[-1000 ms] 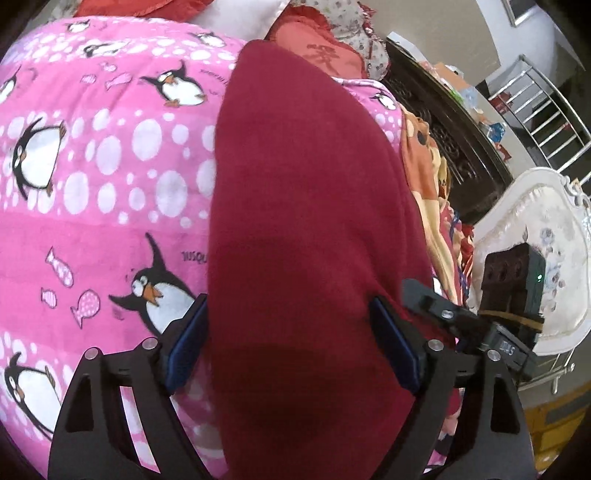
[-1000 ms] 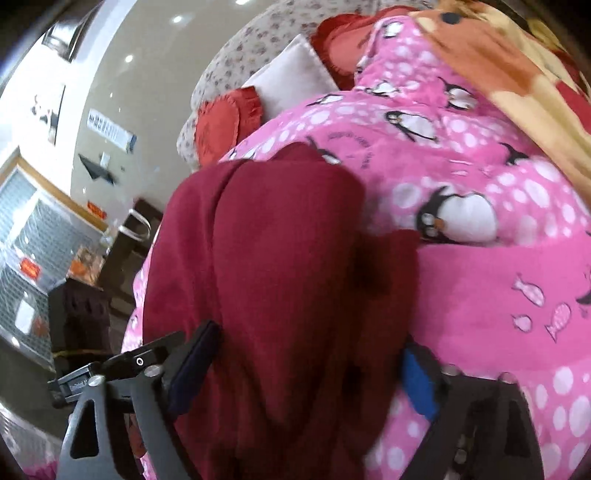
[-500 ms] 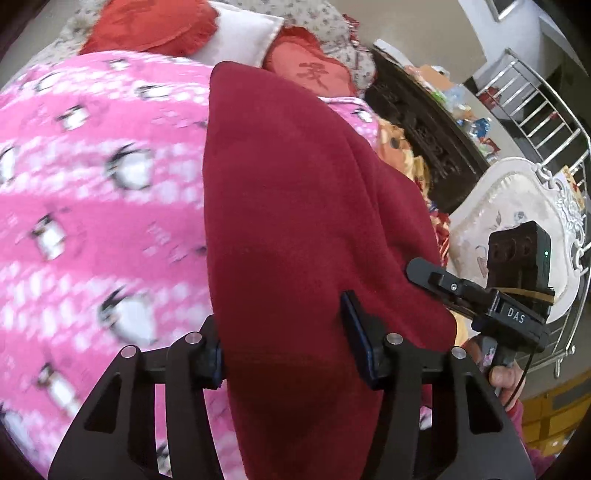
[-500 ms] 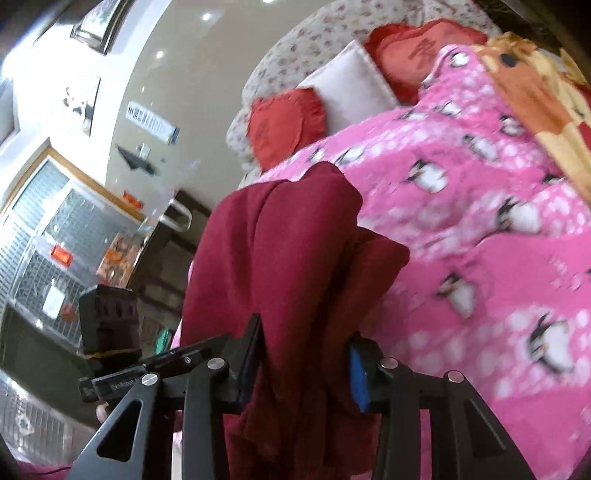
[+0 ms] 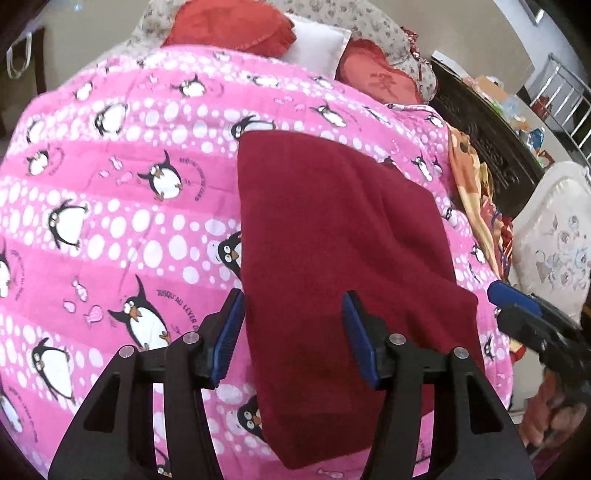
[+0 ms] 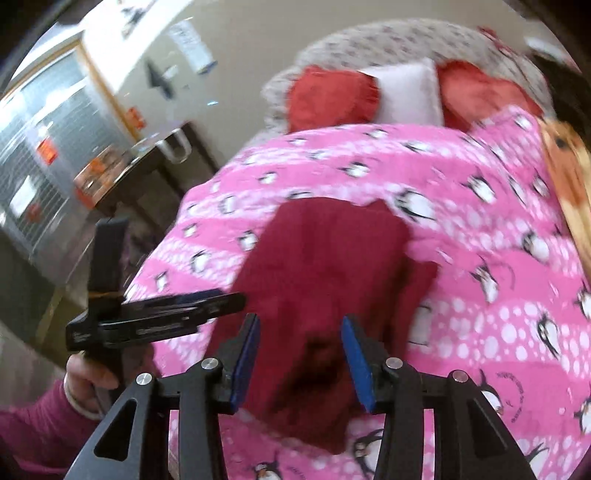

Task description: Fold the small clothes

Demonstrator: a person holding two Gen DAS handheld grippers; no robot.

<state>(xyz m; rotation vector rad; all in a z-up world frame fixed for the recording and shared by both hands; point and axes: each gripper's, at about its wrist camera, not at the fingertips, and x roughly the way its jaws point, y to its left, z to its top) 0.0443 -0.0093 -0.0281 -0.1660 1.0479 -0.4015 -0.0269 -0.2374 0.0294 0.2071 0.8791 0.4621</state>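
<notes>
A dark red garment [image 5: 343,236] lies folded in a long strip on the pink penguin blanket [image 5: 110,192]. My left gripper [image 5: 293,332] is open, raised above the garment's near part, nothing between its blue pads. In the right wrist view the same garment [image 6: 325,266] lies on the blanket [image 6: 480,229], with a loose flap at its right side. My right gripper [image 6: 299,354] is open above the garment's near end. The right gripper also shows at the right edge of the left wrist view [image 5: 532,317], and the left gripper shows in the right wrist view [image 6: 155,317].
Red and white pillows [image 5: 258,33] lie at the head of the bed. An orange patterned cloth [image 5: 476,184] lies along the blanket's right edge. A dark carved table [image 5: 491,140] and a white padded chair [image 5: 554,243] stand beyond it. A dark side table [image 6: 147,173] stands left of the bed.
Both grippers opened and let go of the red garment, which now lies on the blanket. Both pulled back and up from it.
</notes>
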